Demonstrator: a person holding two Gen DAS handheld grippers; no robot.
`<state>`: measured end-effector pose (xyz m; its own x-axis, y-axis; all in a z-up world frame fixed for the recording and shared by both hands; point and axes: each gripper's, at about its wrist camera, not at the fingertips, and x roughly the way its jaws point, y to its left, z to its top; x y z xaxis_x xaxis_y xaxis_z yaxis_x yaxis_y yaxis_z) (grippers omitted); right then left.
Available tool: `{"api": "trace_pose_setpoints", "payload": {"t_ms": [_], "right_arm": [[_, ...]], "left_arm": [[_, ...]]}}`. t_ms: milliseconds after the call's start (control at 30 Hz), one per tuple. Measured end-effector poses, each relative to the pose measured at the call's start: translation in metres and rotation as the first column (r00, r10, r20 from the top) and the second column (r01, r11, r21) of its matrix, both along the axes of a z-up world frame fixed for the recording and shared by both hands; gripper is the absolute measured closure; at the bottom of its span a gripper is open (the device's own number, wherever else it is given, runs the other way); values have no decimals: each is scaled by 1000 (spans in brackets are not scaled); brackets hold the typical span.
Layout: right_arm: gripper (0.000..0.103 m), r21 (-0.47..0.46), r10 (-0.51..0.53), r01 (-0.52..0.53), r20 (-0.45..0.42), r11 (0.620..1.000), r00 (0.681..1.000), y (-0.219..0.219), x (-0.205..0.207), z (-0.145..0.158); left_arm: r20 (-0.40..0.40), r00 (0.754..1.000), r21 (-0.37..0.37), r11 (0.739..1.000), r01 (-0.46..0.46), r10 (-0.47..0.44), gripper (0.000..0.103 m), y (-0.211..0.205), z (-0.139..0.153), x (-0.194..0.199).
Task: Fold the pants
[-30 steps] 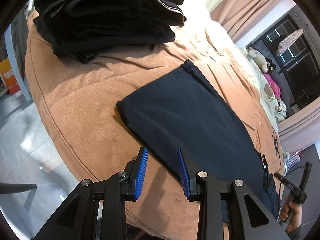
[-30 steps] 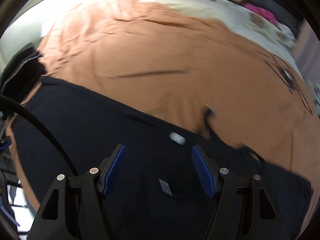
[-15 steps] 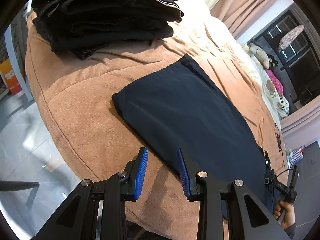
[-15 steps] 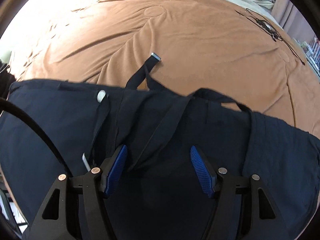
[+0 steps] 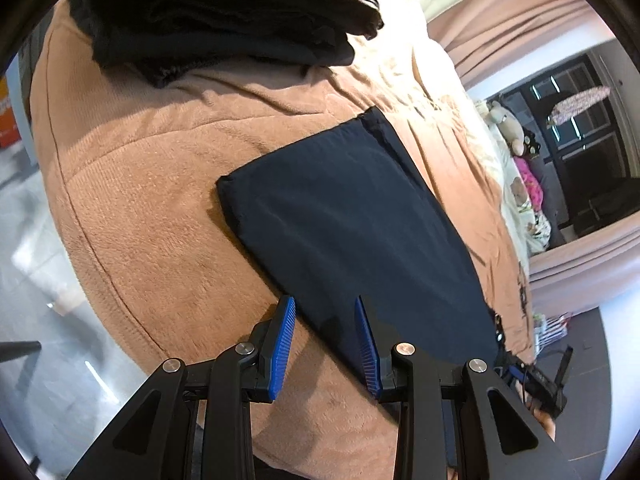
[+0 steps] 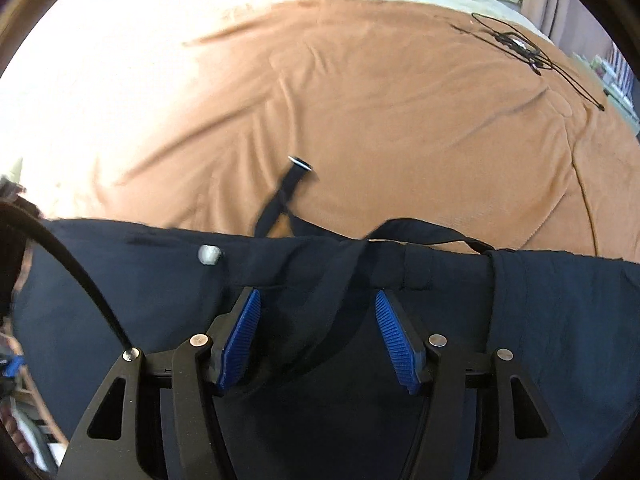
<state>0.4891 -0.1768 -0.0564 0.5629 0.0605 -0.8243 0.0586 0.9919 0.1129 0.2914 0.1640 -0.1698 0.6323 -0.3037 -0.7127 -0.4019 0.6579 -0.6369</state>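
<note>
Dark navy pants (image 5: 352, 232) lie flat on the orange blanket (image 5: 152, 208), legs stacked into one long strip. My left gripper (image 5: 324, 302) hovers over the strip's near long edge. Its blue pads (image 5: 285, 344) stand apart with that edge below the gap, and nothing is pinched. The right wrist view shows the waistband (image 6: 400, 276), a pale button (image 6: 209, 255) and a loose belt strap (image 6: 288, 188). My right gripper (image 6: 317, 296) hangs over the waistband with its jaws closing. The belt strap runs under the gap, and the pads do not press on the cloth.
A stack of dark folded clothes (image 5: 224, 12) sits at the far end of the bed. The bed edge drops to a tiled floor (image 5: 24, 280) on the left. A thin black cable (image 6: 516, 46) lies on the blanket beyond the waistband. Soft toys (image 5: 508, 124) lie further off.
The right gripper slid across the pants to the waistband and belt strap, and its jaws narrowed a little. The left gripper rolled slightly, and the pants edge now lies under its gap.
</note>
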Motion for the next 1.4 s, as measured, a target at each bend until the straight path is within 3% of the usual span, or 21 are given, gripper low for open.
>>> {"api": "trace_pose_setpoints", "payload": {"t_ms": [167, 400, 667, 900, 1200, 1400], "right_arm": [[44, 10, 20, -21, 46, 1000, 999, -1, -43, 24], [44, 84, -4, -3, 84, 996, 996, -8, -106, 43], [44, 140, -33, 25, 57, 990, 998, -11, -160, 35], [44, 171, -51, 38, 68, 985, 996, -7, -192, 35], [44, 203, -78, 64, 60, 977, 995, 5, -216, 20], [44, 209, -103, 94, 34, 973, 994, 11, -223, 5]], "left_arm": [[22, 999, -76, 997, -25, 26, 70, 12, -10, 2], [17, 998, -78, 995, -54, 56, 70, 18, -11, -2], [6, 994, -159, 982, -105, 107, 70, 29, -22, -10], [20, 994, -158, 982, -103, 108, 68, 30, -22, 6], [214, 974, -192, 981, -29, 71, 68, 40, 0, 1], [166, 985, -179, 983, -26, 56, 68, 39, -8, 9]]}}
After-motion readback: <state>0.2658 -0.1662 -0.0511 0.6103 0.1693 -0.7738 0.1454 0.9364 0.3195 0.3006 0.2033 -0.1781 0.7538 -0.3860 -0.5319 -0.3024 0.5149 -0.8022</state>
